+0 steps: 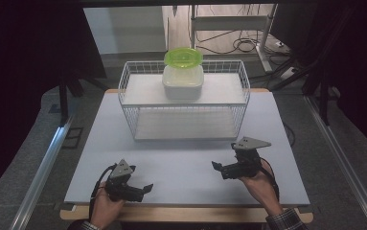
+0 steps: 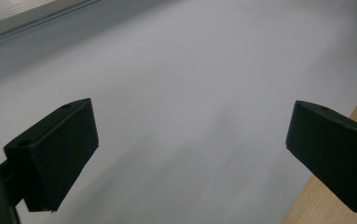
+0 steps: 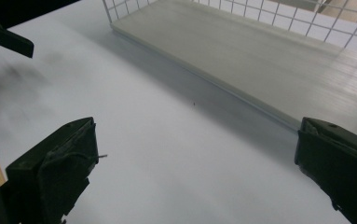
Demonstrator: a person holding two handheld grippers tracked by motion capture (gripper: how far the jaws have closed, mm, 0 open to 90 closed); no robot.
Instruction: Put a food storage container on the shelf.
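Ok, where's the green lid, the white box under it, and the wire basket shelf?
Green lid (image 1: 183, 57), high view, middle of its top.
White box (image 1: 183, 84), high view, its front wall.
Wire basket shelf (image 1: 123, 79), high view, left rim wire.

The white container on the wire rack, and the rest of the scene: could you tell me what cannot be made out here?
- White container, high view: contents hidden by its cloudy walls and the green lid.
- Lid: whether sealed or resting loose is too small to tell.
- Wire rack, right gripper view: cut off by the top edge.
- Left gripper, left gripper view: table blurred.
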